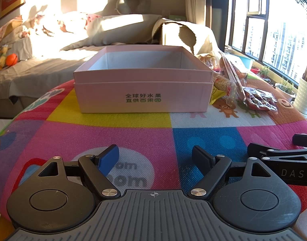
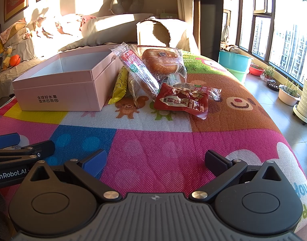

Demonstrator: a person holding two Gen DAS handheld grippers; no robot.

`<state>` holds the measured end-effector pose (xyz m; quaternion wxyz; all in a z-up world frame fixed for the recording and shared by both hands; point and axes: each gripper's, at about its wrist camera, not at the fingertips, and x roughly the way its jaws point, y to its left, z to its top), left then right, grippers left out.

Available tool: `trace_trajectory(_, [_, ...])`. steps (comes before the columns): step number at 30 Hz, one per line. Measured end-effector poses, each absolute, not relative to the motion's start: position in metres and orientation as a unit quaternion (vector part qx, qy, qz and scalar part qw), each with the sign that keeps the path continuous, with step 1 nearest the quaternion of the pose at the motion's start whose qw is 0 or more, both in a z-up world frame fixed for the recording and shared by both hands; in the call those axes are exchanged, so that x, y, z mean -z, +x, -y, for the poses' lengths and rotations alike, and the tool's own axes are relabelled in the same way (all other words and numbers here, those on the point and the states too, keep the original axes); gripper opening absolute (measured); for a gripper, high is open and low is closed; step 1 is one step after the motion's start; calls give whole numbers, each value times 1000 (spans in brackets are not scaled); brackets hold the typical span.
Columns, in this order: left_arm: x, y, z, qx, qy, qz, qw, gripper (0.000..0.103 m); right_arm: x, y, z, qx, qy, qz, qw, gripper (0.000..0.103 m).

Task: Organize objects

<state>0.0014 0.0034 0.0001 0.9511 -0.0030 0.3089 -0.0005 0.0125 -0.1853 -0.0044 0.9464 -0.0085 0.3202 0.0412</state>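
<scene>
While both grippers gape empty, the snacks (image 2: 153, 74) lie far ahead of the right gripper (image 2: 155, 160), right of the box (image 2: 59, 86); left gripper (image 1: 155, 158) faces the box.

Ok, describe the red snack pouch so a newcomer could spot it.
Start at the pink box on the play mat. Snack packets are piled to its right. The red pouch lies flat nearest the grippers, the only mostly red pack, with a clear window.
</scene>
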Motion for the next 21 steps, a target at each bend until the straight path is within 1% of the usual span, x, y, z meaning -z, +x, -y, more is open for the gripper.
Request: trace_trajectory(21, [0,2,-2,2,-5,-309,951,86,4,12,185,-41,-9,-320,946,103])
